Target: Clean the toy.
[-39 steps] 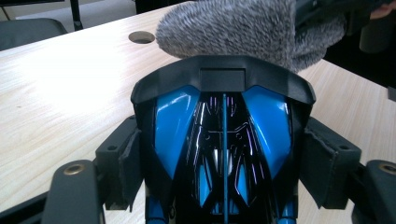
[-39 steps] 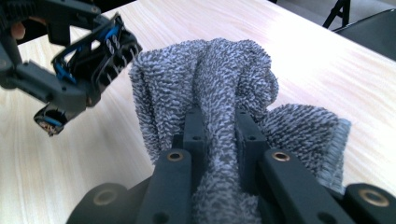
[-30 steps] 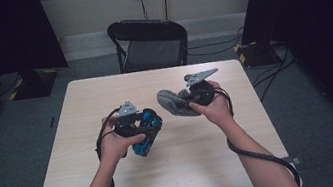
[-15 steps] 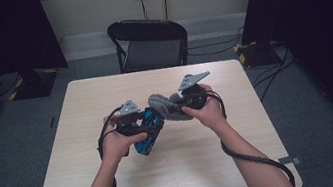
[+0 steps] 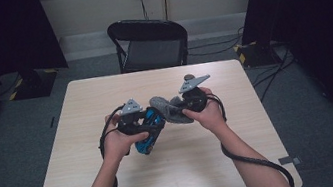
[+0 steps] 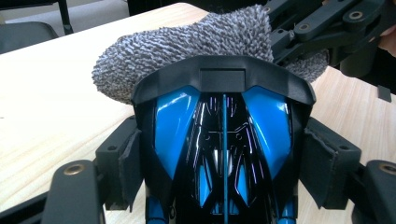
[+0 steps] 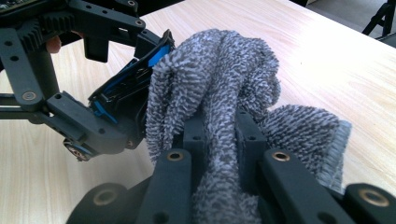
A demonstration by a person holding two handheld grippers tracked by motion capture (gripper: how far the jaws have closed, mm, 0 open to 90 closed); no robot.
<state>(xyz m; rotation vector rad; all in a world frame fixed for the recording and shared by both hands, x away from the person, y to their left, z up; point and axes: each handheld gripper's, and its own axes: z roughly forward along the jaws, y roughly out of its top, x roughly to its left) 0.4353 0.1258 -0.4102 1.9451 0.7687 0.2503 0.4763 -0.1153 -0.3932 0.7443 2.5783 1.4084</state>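
- Nearest the person, the left gripper (image 5: 145, 127) clamps its jaws on the sides of a glossy blue and black plastic toy car (image 6: 223, 140); the car is lifted above the pale wooden table (image 5: 87, 151), just left of the table's middle.
- In the left gripper view, the padded fingers (image 6: 327, 163) press both flanks of the car, whose black spoiler end faces away from the camera.
- Just right of it, the right gripper (image 5: 177, 109) is clenched tight on a bunched grey terry cloth (image 7: 219, 93), with the fabric pinched between its jaws and spilling out to either side.
- The cloth's loose front meets the far end of the car, touching its black edge, so the wiping step looks to be in hand.
- The next move probably calls for dragging the cloth across the blue bodywork while the left grip holds steady.
- Farther off, a black folding chair (image 5: 148, 40) stands beyond the table's far edge.
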